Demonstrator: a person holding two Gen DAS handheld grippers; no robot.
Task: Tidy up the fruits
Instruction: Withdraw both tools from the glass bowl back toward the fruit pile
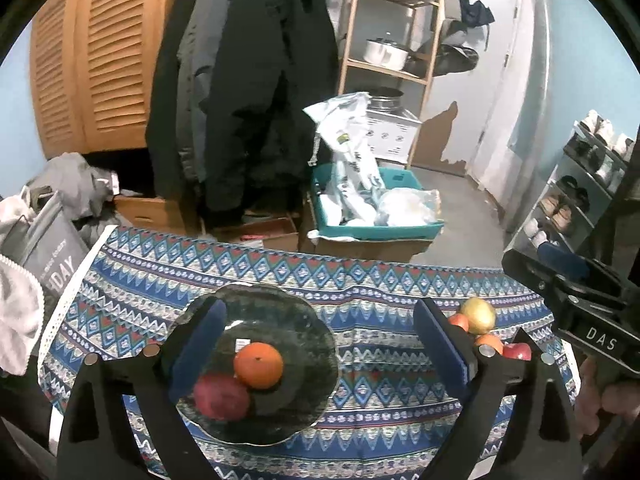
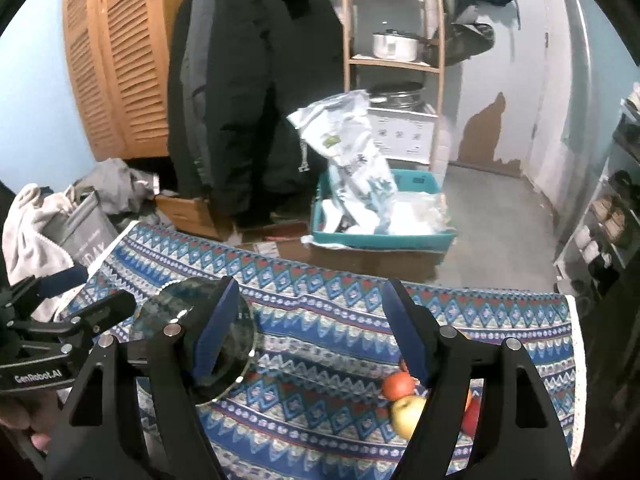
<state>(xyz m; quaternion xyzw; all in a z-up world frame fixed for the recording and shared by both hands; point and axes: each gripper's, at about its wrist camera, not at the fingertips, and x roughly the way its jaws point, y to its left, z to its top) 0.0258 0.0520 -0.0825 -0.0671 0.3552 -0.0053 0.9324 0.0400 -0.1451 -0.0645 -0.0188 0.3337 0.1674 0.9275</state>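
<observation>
An orange (image 1: 258,365) and a dark red fruit (image 1: 221,397), possibly an apple, are sitting touching on the dark glass plate (image 1: 304,320). More fruit is lying heaped to the right: a yellow apple (image 1: 478,315) among red and orange ones. The left gripper (image 1: 320,352) is hovering with jaws wide apart, empty; the right gripper (image 2: 308,336) is hanging open too, holding nothing. A blue patterned cloth (image 1: 380,392) is covering the table; dark coats (image 1: 248,80) are hanging behind.
</observation>
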